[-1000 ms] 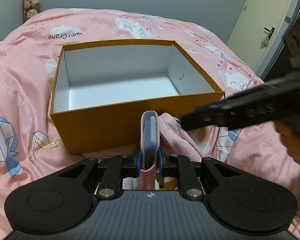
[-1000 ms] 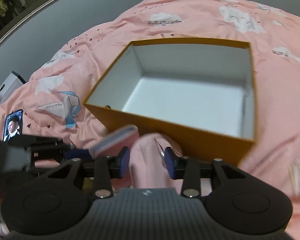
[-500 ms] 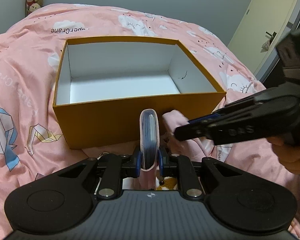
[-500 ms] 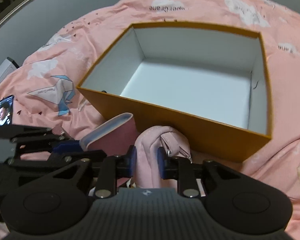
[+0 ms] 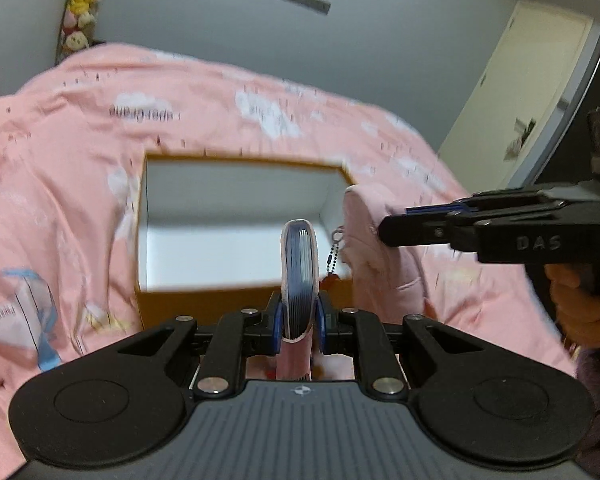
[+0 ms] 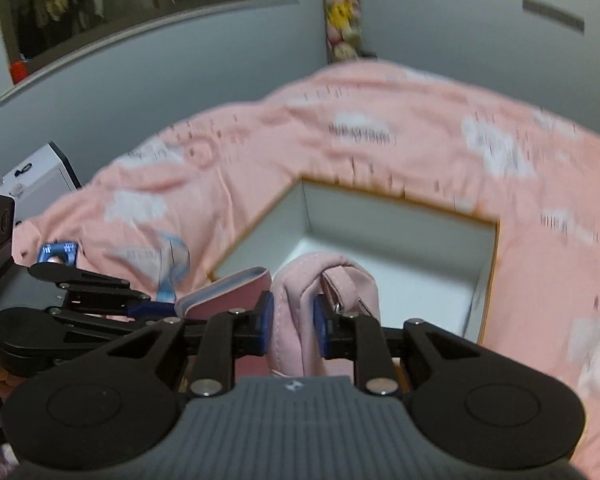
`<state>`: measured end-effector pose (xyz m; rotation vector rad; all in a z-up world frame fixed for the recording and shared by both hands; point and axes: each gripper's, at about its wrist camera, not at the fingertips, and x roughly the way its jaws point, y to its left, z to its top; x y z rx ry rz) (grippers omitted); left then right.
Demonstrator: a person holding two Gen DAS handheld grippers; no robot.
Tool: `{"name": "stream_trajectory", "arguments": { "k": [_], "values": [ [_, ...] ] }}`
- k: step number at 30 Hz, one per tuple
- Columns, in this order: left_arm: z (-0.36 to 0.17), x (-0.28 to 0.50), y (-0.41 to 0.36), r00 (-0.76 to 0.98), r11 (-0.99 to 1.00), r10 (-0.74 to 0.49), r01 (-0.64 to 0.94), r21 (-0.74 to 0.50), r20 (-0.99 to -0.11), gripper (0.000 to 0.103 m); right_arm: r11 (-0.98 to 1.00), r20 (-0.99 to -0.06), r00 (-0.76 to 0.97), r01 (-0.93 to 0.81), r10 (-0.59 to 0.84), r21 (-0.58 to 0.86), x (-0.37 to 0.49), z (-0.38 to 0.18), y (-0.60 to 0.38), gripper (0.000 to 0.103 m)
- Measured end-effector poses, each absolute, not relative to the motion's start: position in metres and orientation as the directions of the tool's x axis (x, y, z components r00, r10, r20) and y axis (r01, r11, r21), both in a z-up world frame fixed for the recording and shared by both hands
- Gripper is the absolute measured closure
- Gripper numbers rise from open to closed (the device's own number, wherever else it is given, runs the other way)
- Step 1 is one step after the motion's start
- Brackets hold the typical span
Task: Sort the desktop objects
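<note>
An open orange box [image 5: 204, 304] with a white inside sits on the pink bedspread; it also shows in the right wrist view [image 6: 488, 280]. My left gripper [image 5: 298, 316] is shut on a flat pink pouch [image 5: 299, 276] with a blue-striped edge, held upright above the box's near wall. My right gripper [image 6: 293, 326] is shut on a soft pink bag [image 6: 324, 280], lifted over the box's near right corner. The bag [image 5: 374, 248] and its bead chain show in the left wrist view. The pouch [image 6: 228, 294] shows left of the bag in the right wrist view.
The pink bedspread [image 5: 80, 152] with cloud prints lies all around the box. A door [image 5: 532, 92] stands at the right. A white box [image 6: 40, 180] stands at the bed's left edge. Plush toys [image 6: 340, 20] hang in the far corner.
Both grippers have lifted and moved forward with their loads, from in front of the box up to over its near wall. The right gripper stayed shut on the pink bag.
</note>
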<state>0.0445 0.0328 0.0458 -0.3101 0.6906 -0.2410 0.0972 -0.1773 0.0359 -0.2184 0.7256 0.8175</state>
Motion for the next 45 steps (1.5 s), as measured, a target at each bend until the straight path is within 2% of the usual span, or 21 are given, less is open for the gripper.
{"name": "stream_trajectory", "arguments": {
  "k": [5, 10, 14, 23, 35, 41, 43, 45],
  "values": [
    [0.072, 0.052, 0.05, 0.82, 0.924, -0.27, 0.075, -0.374, -0.504, 0.085, 0.663, -0.573, 0.528, -0.748, 0.626, 0.035, 0.111, 0.058, -0.158, 0.08],
    [0.074, 0.07, 0.068, 0.862, 0.943, -0.126, -0.05, -0.329, -0.492, 0.085, 0.674, -0.536, 0.551, -0.737, 0.639, 0.046, 0.137, 0.041, -0.133, 0.08],
    [0.063, 0.081, 0.078, 0.859, 0.956, -0.039, -0.117, -0.269, -0.51, 0.085, 0.662, -0.559, 0.516, -0.745, 0.649, 0.081, 0.155, 0.0, -0.107, 0.08],
    [0.051, 0.085, 0.095, 0.862, 0.95, 0.007, -0.164, -0.267, -0.506, 0.085, 0.608, -0.576, 0.39, -0.755, 0.718, 0.247, 0.176, -0.072, -0.07, 0.08],
    [0.048, 0.09, 0.104, 0.873, 0.944, 0.057, -0.206, -0.259, -0.485, 0.085, 0.481, -0.627, 0.185, -0.807, 0.757, 0.343, 0.17, -0.111, -0.059, 0.079],
    [0.052, 0.092, 0.104, 0.881, 0.942, 0.023, -0.177, -0.284, -0.473, 0.085, 0.493, -0.643, 0.156, -0.78, 0.75, 0.386, 0.174, -0.104, -0.059, 0.073],
    [0.055, 0.093, 0.103, 0.884, 0.943, 0.023, -0.175, -0.285, -0.466, 0.085, 0.491, -0.64, 0.158, -0.782, 0.752, 0.384, 0.174, -0.1, -0.062, 0.063],
    [0.058, 0.093, 0.099, 0.89, 0.946, 0.027, -0.17, -0.275, -0.456, 0.085, 0.492, -0.638, 0.173, -0.791, 0.75, 0.364, 0.169, -0.096, -0.067, 0.06]
  ]
}}
